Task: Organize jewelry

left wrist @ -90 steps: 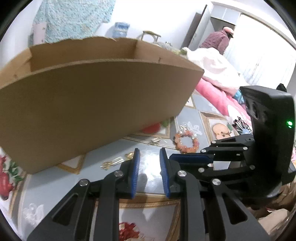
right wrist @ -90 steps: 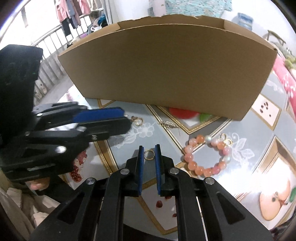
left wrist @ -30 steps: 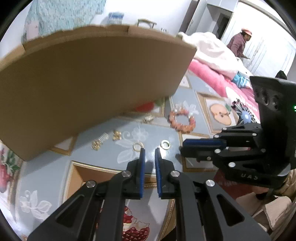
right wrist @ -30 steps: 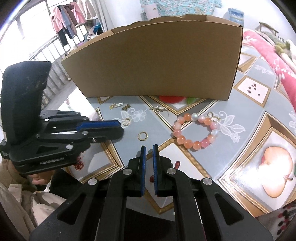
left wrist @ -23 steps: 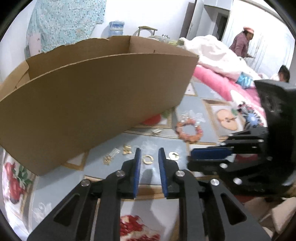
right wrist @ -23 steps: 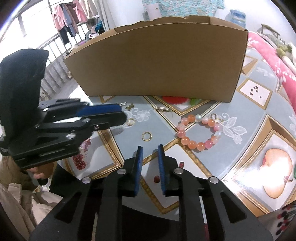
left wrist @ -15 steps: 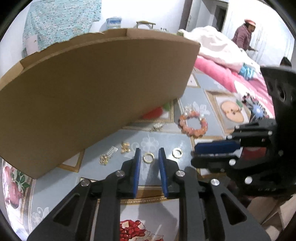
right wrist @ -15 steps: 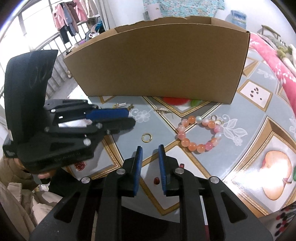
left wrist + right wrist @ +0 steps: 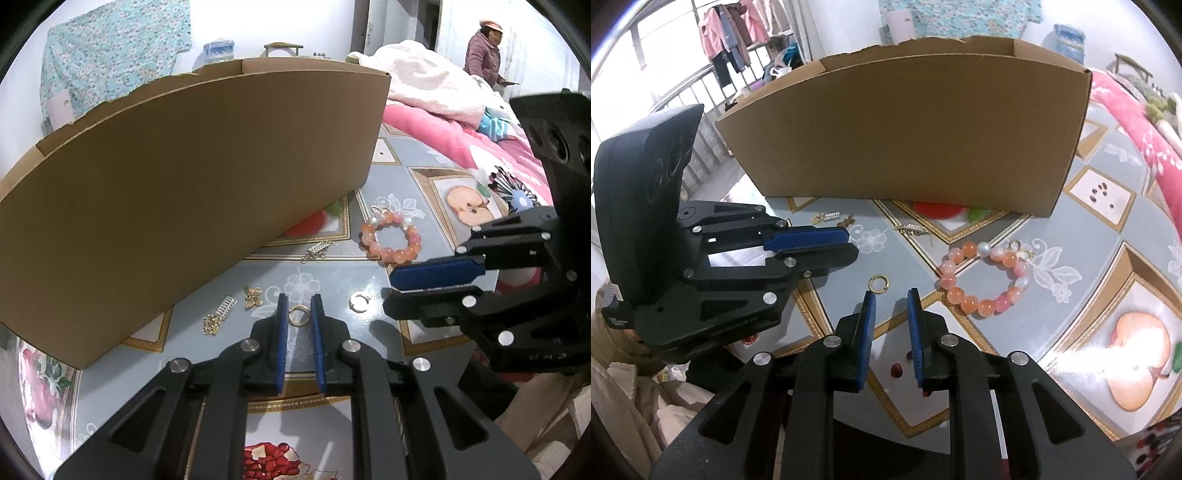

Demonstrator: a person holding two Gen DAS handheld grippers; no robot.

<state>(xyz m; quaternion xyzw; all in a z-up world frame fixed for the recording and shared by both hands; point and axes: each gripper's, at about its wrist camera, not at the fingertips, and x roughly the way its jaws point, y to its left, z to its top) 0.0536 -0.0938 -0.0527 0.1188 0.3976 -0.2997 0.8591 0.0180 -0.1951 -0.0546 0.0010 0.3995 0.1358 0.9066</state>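
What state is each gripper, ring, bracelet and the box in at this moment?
left gripper: open, fingers either side of a gold ring, not closed on it.
right gripper: open, empty, behind the second ring.
second ring: flat on the table, untouched.
bead bracelet: flat, a closed loop.
cardboard box: upright, top open.

Bright, even daylight comes from the window (image 9: 701,85), which is blown out white. Glare washes the glossy surface (image 9: 1082,365) at lower right. Fisheye bends the box (image 9: 184,177); corners go black.
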